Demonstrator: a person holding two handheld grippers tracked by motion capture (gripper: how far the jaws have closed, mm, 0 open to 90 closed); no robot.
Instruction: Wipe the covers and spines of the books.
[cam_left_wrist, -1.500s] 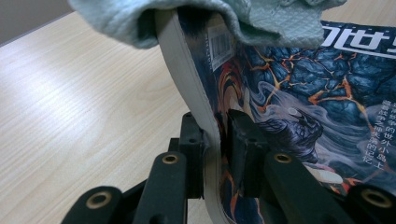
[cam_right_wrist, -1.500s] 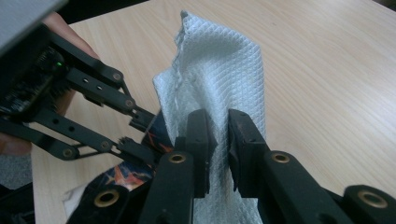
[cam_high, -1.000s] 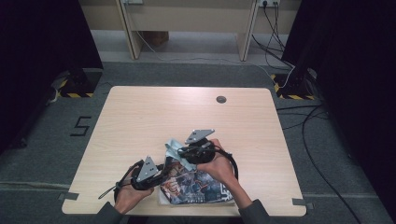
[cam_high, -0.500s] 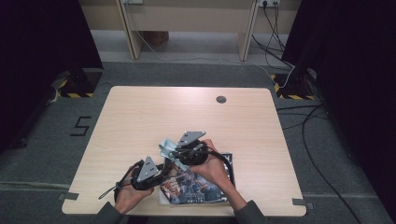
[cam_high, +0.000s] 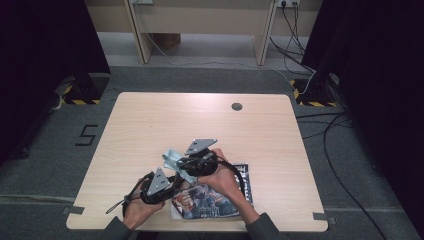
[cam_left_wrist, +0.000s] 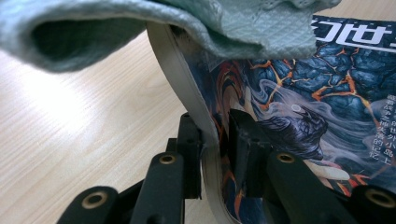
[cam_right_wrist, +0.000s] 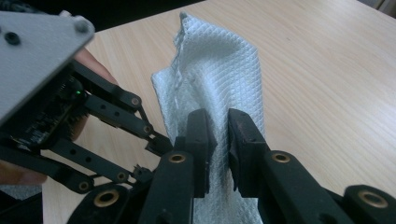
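Wood makes up the big table, pale and smooth, so things can slide on it if we push them.

Next in size is the book. It lies near our edge of the table, under our hands, with a bright picture of rocks and smoke on its cover. We think it is the heavy thing here. Its pages bend in a curve where we lift them, so it is floppy, not stiff like a board. The cover looks shiny and may slip. We would grab it at the edge, deep in, and not by one thin page, which could tear.

Smaller is the cloth. It is pale blue-grey with tiny bumps. It sits just past the book's far left corner and hangs partly over it. It looks very light and soft, it folds and droops, and any bunched part is a good place to pinch.

Our left gripper has its jaws squeezed on the book's edge, with the bent pages between them.

Our right gripper has its jaws pinched tight on a fold of the cloth and holds it up off the table.
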